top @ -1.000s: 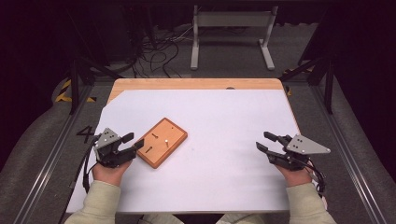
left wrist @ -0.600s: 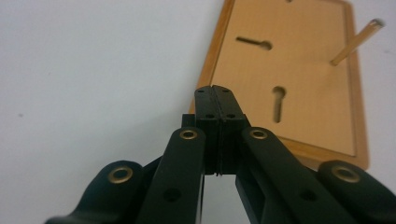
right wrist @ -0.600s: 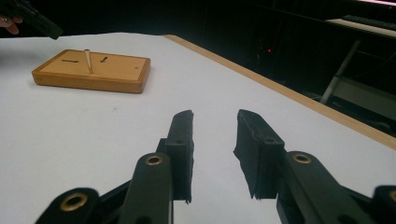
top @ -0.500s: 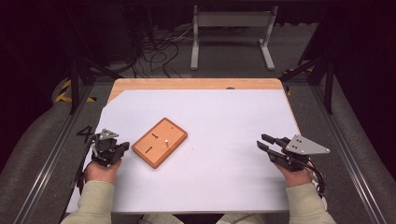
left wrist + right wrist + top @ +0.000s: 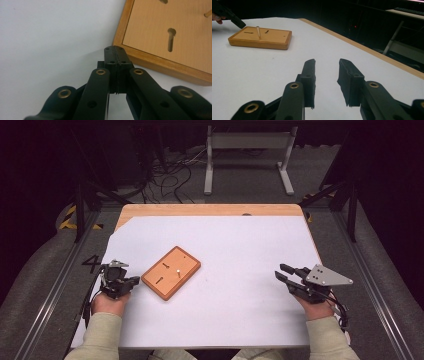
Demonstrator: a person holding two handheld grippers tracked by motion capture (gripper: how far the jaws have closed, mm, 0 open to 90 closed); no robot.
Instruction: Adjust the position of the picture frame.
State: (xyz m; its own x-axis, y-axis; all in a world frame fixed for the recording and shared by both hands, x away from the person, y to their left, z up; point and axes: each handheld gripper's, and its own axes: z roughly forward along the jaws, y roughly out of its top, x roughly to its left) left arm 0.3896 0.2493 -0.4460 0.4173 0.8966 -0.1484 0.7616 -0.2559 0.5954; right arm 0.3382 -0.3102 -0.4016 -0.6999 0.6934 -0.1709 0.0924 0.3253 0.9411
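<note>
Left of table centre lies the wooden peg board [image 5: 171,279], one peg [image 5: 258,32] upright. Left gripper [image 5: 115,51]: jaws pressed together, empty, tips at the board's near edge. Right gripper [image 5: 326,75]: jaws spread, empty, well apart. Advice: nudge squarely, low against the rim. Left gripper view reveals keyhole slots [image 5: 171,38]; right gripper view shows the peg's taper.

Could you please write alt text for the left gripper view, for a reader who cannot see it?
The left tongs, two black jaws pressed shut with nothing between them, point at the near corner of a wooden board lying on a white table cover. The board has a raised rim and a keyhole-shaped slot in its recessed face.
</note>
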